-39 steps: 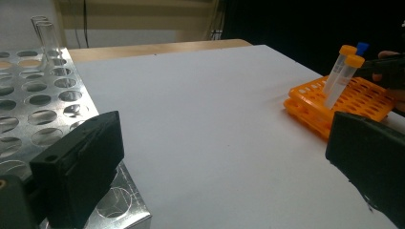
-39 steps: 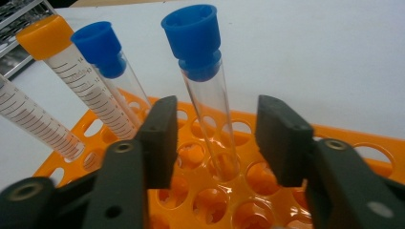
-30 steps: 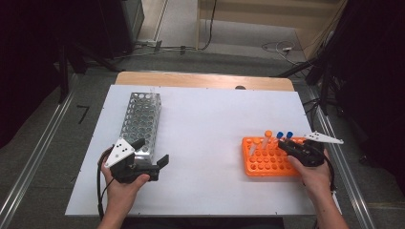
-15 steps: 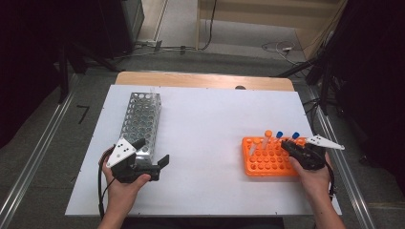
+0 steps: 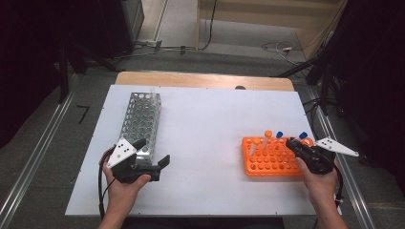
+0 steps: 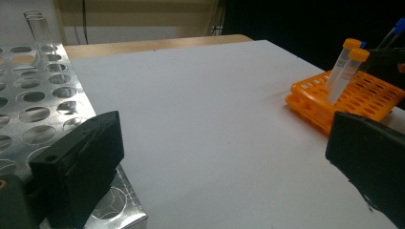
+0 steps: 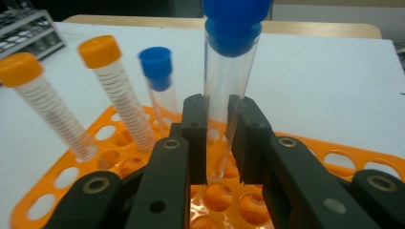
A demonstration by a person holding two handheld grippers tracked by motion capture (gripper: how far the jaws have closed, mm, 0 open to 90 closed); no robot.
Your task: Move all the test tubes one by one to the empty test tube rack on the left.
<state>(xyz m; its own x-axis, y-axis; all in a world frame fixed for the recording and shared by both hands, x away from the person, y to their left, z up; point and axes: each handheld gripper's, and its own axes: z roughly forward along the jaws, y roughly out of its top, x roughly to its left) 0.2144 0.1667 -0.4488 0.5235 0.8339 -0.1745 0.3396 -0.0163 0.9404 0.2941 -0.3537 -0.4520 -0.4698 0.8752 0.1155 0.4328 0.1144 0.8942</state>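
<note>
Now my right gripper [image 7: 217, 143] is clamped on a blue-capped tube [image 7: 224, 95], its tip just clear of the orange rack [image 5: 270, 157] at my four o'clock. My left gripper [image 5: 153, 153] rests with jaws wide apart beside the metal rack [image 5: 141, 119] at eight o'clock. I judge the transfer barely begun; three capped tubes remain in the orange one.

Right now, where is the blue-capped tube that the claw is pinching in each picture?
High view: the blue-capped tube is at the right, at the far right corner of the orange rack.
Left gripper view: its blue cap pokes in at the top right edge, behind the rack.
Right gripper view: dead centre, upright between the right claw's jaws.
Shared landmark: the orange rack with its orange-capped tubes.
</note>
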